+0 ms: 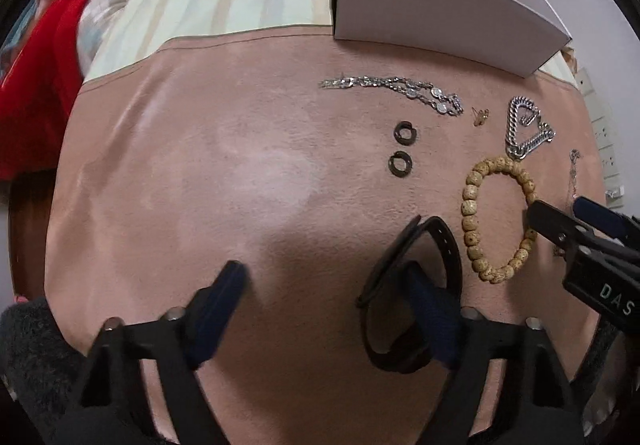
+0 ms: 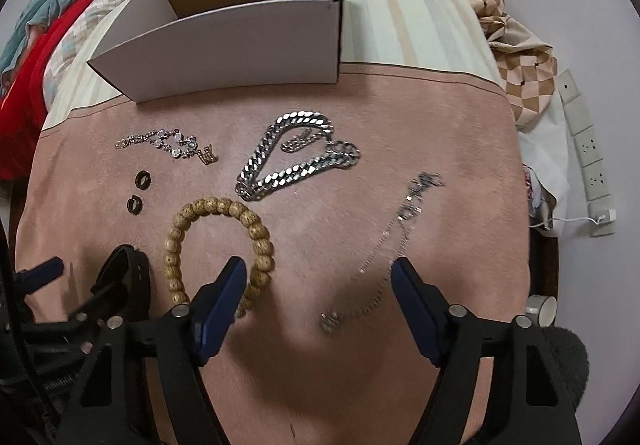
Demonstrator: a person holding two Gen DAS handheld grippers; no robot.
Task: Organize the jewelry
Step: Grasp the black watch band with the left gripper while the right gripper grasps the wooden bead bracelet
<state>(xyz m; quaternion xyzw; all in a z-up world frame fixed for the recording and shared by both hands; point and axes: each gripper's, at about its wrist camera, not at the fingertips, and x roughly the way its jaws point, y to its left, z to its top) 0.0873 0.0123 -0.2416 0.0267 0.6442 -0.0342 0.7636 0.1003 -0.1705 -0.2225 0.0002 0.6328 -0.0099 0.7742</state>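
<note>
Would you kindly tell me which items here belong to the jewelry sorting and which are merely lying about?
Job: white cardboard box; chunky silver chain; tan wooden bead bracelet; two dark rings; black watch strap; thin silver necklace.

Lying about: red blanket; checkered cloth; white cup.

Your pink mat (image 2: 440, 117) over striped bedsheet (image 2: 408, 5); red blanket (image 1: 36, 85) left of mat, white wall (image 2: 592, 5) with sockets (image 2: 588, 149) right.

Left gripper (image 1: 326, 277) and right gripper (image 2: 318, 273) both low, side by side, jaws spread wide.
</note>
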